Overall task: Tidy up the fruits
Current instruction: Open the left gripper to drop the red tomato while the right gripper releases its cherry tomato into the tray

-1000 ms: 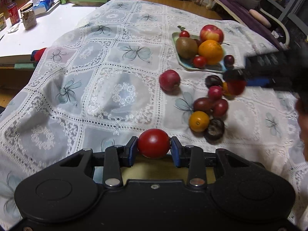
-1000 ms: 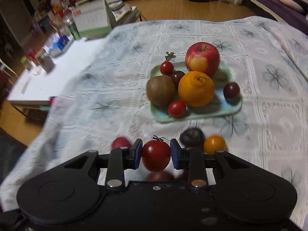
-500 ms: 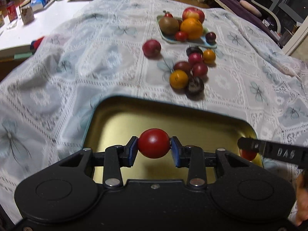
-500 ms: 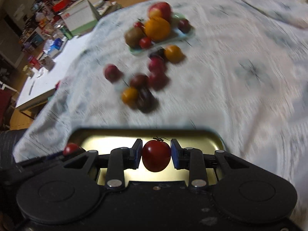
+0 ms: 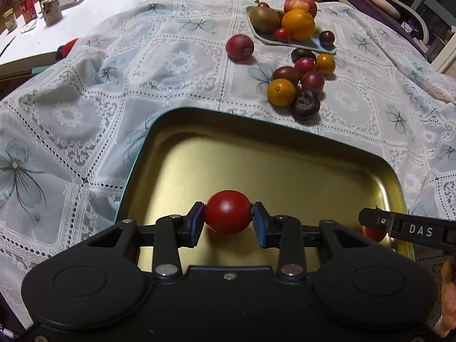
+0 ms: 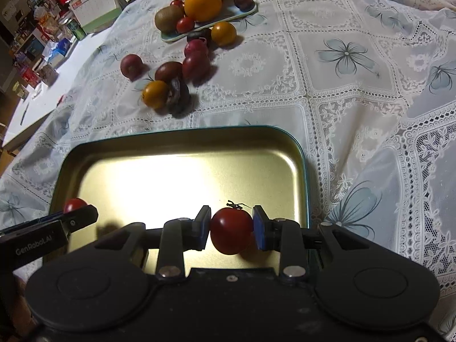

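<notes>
The lace tablecloth covers the whole work surface in both views, as it did one second ago. The gold metal tray, which was absent from both views one second ago and only partly in view half a second ago, now fills the lower centre of each view, with its teal rim toward the loose fruit. The small plate at the far side carries an apple, an orange, a kiwi and smaller fruit; its contents are unchanged. A loose fruit cluster lies on the cloth between the plate and the tray, with a single red plum apart to its left. The left gripper is over the near left part of the tray, its blue pads closed against both sides of a red tomato. The right gripper is over the near right part, its pads closed on a stemmed tomato. Both grips match the earlier frames. Whether either tomato touches the tray floor cannot be determined.
</notes>
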Tool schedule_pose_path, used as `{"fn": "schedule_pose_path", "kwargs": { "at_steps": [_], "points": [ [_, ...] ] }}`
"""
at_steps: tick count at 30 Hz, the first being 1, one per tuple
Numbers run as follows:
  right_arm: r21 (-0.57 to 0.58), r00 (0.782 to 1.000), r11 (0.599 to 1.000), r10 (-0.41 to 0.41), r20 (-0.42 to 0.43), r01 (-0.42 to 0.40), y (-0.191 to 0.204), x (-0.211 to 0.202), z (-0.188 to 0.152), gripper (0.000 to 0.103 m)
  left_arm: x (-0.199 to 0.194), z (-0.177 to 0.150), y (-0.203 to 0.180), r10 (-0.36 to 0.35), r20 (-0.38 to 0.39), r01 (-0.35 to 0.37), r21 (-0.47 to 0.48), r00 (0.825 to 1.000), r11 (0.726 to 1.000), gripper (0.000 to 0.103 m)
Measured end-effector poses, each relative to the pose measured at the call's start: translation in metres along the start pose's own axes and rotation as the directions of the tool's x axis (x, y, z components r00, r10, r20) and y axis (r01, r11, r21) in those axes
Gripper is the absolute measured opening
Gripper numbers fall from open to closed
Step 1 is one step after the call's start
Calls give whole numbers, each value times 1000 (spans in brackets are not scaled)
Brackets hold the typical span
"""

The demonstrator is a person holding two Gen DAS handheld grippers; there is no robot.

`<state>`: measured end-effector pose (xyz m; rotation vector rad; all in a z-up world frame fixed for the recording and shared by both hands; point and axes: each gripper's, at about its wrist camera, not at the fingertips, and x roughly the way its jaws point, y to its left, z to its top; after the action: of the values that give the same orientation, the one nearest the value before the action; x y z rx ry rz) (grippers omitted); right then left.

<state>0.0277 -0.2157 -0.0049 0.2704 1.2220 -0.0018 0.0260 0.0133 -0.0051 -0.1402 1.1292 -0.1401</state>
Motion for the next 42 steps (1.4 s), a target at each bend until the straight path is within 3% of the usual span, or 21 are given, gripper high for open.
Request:
{"fn": "schedule_pose_path", "kwargs": {
  "at_steps": [12, 42],
  "points": [
    [-50, 1000, 999, -13, -23, 12, 8, 6, -7, 33, 3, -7, -5, 45, 8, -45, 40, 999, 998, 45],
    [-59, 997, 998, -17, -81, 12, 9, 7, -4, 41, 1, -8, -6, 40, 14, -40, 52, 999, 998, 46]
  ]
}}
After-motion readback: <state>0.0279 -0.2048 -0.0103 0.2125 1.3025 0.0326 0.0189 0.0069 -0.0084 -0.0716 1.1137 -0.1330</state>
